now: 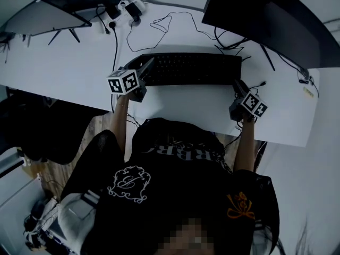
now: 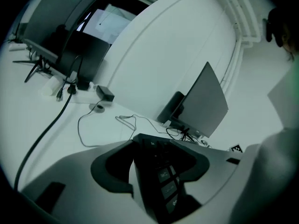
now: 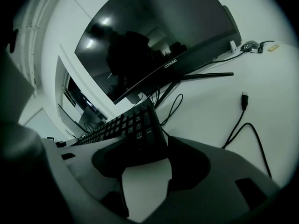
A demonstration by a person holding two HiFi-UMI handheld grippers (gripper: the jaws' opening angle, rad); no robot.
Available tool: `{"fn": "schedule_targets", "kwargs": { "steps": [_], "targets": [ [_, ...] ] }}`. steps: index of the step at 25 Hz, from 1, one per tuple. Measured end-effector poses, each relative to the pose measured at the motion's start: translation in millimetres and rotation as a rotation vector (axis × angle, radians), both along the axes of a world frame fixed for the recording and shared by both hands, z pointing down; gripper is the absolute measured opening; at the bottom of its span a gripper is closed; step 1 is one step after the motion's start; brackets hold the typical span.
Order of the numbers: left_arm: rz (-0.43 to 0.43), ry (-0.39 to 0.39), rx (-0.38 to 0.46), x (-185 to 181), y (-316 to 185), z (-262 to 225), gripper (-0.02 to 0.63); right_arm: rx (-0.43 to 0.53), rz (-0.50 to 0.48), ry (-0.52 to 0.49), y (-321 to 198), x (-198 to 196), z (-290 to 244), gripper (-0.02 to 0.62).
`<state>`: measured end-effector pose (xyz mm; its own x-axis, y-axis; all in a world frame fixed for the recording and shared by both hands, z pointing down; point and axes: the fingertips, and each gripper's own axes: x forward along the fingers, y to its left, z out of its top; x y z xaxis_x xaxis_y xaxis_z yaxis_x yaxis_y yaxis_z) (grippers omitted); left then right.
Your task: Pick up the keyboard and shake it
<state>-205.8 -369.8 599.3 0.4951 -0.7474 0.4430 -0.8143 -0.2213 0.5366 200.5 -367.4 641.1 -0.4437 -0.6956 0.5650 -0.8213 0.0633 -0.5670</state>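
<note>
A black keyboard [image 1: 191,69] lies flat on the white desk [image 1: 64,68], between two monitors. My left gripper [image 1: 146,72] stands at its left end, and in the left gripper view the keyboard's end [image 2: 164,174] sits between the jaws, with a pale sliver showing beside one pad. My right gripper [image 1: 239,87] is at the right end. In the right gripper view the keyboard's corner [image 3: 135,129] reaches in between the jaws, and bare desk shows in the gap below it. Both grippers [image 2: 150,167] [image 3: 147,166] are open around the keyboard.
A dark monitor [image 1: 276,20] stands at the back right and another [image 1: 37,12] at the back left. A power strip [image 1: 119,15] and loose cables [image 1: 170,25] lie behind the keyboard. A cable with a plug [image 3: 244,101] trails at the right. The desk's front edge [image 1: 175,122] is close to the person.
</note>
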Motion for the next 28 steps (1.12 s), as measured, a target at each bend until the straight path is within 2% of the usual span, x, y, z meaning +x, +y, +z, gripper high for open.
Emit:
{"fn": "schedule_targets", "kwargs": {
  "steps": [10,15,19,22,28],
  "targets": [
    [0.158,-0.149,0.279,20.3,-31.9,-98.4,0.245,0.175,0.025,-0.099,-2.8,7.5,-48.5,0.242],
    [0.214,-0.226,0.387,28.6,-33.1,-131.3,0.245,0.24,-0.026,-0.073,-0.3,9.2,-66.3,0.241],
    [0.229,-0.307,0.473,38.0,-27.8,-153.0,0.243,0.256,-0.073,-0.063,7.3,9.9,-63.3,0.238],
    [0.234,-0.34,0.536,44.1,-21.5,-171.1,0.243,0.27,-0.08,-0.068,12.1,9.4,-65.2,0.236],
    [0.274,-0.444,0.695,55.7,-10.9,-217.2,0.244,0.311,-0.121,-0.04,14.2,0.1,-72.5,0.229]
  ]
}}
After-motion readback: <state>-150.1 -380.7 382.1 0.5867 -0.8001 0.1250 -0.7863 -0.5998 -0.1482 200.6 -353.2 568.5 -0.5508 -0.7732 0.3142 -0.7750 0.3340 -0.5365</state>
